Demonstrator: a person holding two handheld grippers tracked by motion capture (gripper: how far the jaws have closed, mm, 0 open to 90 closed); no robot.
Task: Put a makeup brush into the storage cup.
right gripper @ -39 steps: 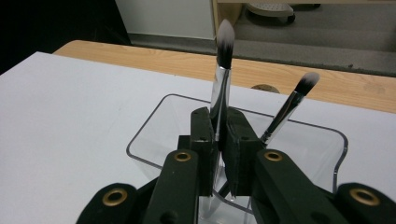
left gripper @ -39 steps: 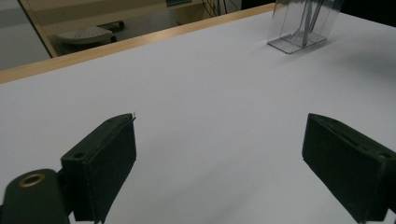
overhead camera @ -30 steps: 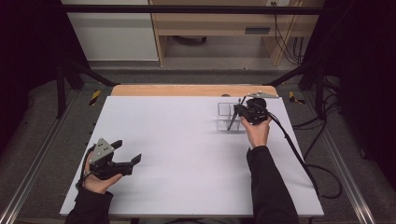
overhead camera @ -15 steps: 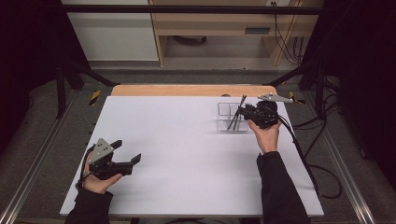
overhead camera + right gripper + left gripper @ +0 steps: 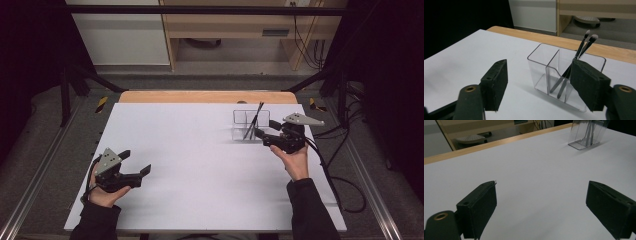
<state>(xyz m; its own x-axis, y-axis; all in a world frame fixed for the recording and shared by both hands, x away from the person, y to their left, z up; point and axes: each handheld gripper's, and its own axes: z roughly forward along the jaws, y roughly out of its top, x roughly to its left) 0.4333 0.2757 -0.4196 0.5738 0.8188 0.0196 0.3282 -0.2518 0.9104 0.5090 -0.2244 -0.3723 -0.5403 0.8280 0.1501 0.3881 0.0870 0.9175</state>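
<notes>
Looking at: a clear plastic organizer [image 5: 247, 126] toward the far right of the white worktop [image 5: 200, 165], with two makeup brushes [image 5: 254, 120] in it
Brushes: both lean together in one compartment, bristle ends up past the rim; the right gripper view [image 5: 584, 42] shows the handles crossing low down in the divided box [image 5: 554, 75]
Right gripper [image 5: 265, 135]: sits just right of the organizer, pointing at it, held by the person's right hand [image 5: 295, 160]
Right fingers: have just been opening and now stand fairly wide, nothing between them; in its own view one finger [image 5: 495, 83] is out over bare worktop and the other [image 5: 587, 85] overlaps the front of the organizer. Touching the plastic or not, I can't tell tbh
Left gripper [image 5: 135, 162]: near the front left corner of the worktop, well apart from the organizer, resting low in the left hand [image 5: 107, 192]
Left fingers: spread wide, holding nothing; bare white surface between them in the left gripper view [image 5: 541, 202]
Organizer from the left side: small and far off at the top right of that view [image 5: 586, 135]
Background: wooden edge strip [image 5: 205, 96] along the far side of the worktop, a wooden shelf unit [image 5: 240, 25] beyond it
</notes>
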